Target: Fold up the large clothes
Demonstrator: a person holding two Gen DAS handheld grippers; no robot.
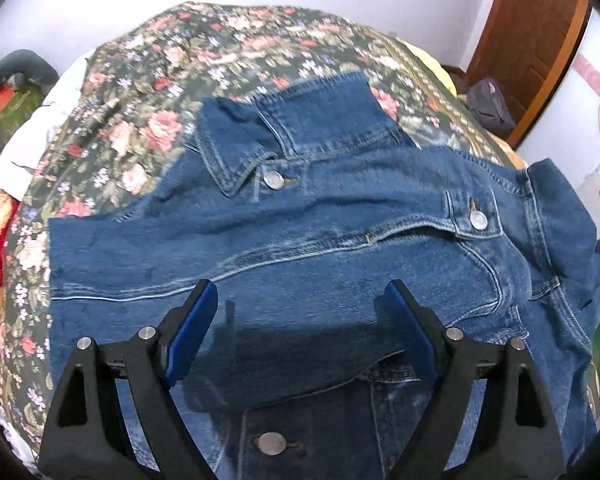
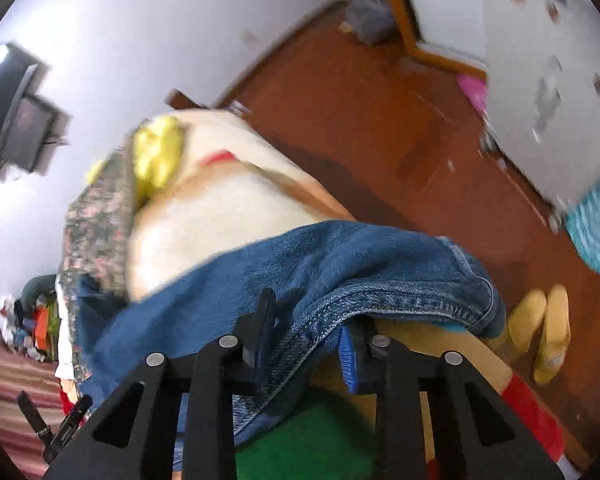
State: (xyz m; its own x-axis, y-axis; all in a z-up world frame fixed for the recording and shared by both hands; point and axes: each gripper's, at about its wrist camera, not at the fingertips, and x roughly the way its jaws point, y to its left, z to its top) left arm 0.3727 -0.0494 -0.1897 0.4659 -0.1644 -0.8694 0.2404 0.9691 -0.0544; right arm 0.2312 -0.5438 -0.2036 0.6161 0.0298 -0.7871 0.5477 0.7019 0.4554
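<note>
**A:** Talk me through it, left side first.

**B:** My left gripper [image 1: 300,328] is released, jaws spread wide, hovering just above the denim jacket [image 1: 320,240] and holding nothing. The jacket lies on the bed, on the floral bedspread [image 1: 140,92]. Its collar [image 1: 236,160] points away from me, the metal buttons [image 1: 274,180] face up, and one sleeve [image 1: 260,360] is laid across the body right under my jaws.

**A:** And the right?

**B:** My right gripper [image 2: 306,340] is clenched on the jacket's stitched edge [image 2: 400,300] where it hangs over the side of the bed. I can see denim between the pads, bunched up. Below it there's the reddish floor [image 2: 360,120] and a pair of yellow slippers [image 2: 540,332].

**A:** How far along are we?

**B:** Early to middle, I'd say. One sleeve looks folded in, but the jacket is still spread wide, with its right side trailing off the bed. The way I read it, that right side still has to come in over the body, then the whole thing needs halving and smoothing. Right view is blurred, so I can't tell which part of the hem I've got.
</note>
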